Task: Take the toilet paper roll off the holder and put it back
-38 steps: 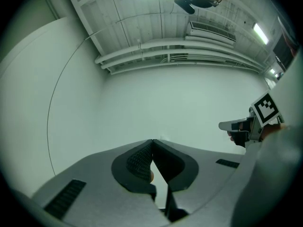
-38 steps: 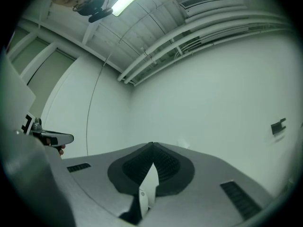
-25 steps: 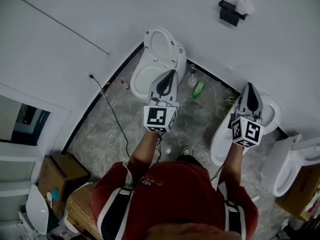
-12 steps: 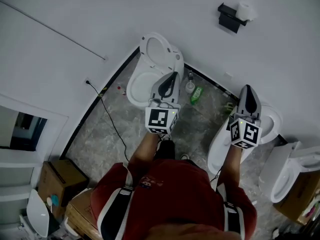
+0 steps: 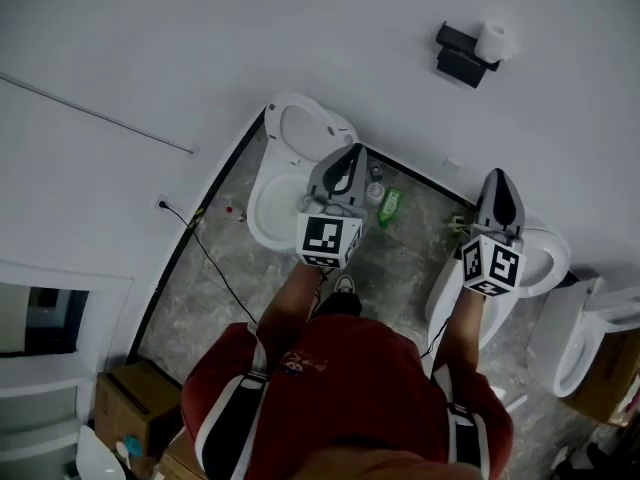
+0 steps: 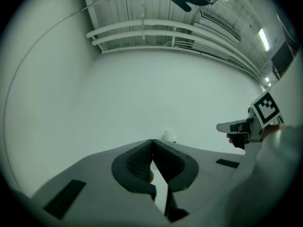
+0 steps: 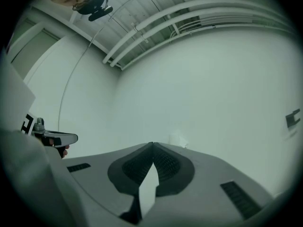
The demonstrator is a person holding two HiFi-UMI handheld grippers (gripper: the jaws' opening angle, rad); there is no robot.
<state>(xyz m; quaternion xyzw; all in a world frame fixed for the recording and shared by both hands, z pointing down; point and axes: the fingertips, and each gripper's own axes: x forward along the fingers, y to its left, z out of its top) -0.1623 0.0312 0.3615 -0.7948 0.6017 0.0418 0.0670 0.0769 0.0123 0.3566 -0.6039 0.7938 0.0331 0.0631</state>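
Note:
A white toilet paper roll sits on a black holder fixed high on the white wall, upper right in the head view. The roll peeks over the jaw tips in the left gripper view, and the roll shows the same way in the right gripper view. My left gripper is shut with nothing in it, well below and left of the holder. My right gripper is shut and empty too, straight below the roll and far from it. Both point up at the wall.
Two white toilets stand on the grey marbled floor, with a third toilet at right. A green bottle and a small clear bottle stand by the wall. A black cable trails over the floor. Cardboard boxes sit lower left.
The view has tilted up and forward: holder and roll sit lower in the picture, toilets have slid down. Both grippers stay shut and keep their places in the frame.

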